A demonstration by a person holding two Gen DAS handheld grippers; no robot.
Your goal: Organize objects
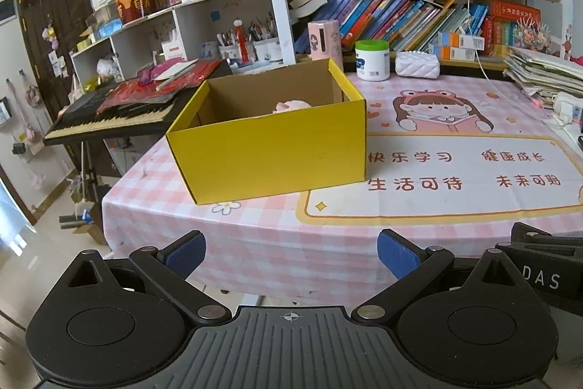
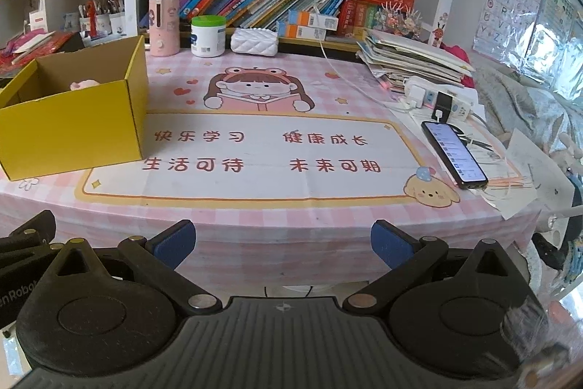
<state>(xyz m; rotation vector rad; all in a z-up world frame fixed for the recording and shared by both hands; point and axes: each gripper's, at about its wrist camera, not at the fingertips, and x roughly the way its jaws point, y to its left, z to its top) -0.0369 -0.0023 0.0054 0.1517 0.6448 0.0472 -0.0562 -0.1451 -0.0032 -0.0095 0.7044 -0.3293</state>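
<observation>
An open yellow cardboard box point(image 1: 269, 152) stands on the left part of the table; it also shows in the right wrist view point(image 2: 73, 130). A pink plush toy point(image 1: 291, 105) lies inside it, mostly hidden by the front wall, and shows in the right wrist view point(image 2: 84, 85) too. My left gripper point(image 1: 291, 256) is open and empty, held off the table's near edge in front of the box. My right gripper point(image 2: 283, 248) is open and empty, off the near edge at the table's middle.
The pink checked tablecloth point(image 2: 277, 148) covers the table. A phone point(image 2: 453, 154), a power strip point(image 2: 437, 97) and a paper stack point(image 2: 411, 57) lie at the right. A pink bottle point(image 2: 164, 24), a white jar point(image 2: 208, 36) and a white pouch point(image 2: 255, 41) stand at the back. A keyboard point(image 1: 109, 119) is left of the table.
</observation>
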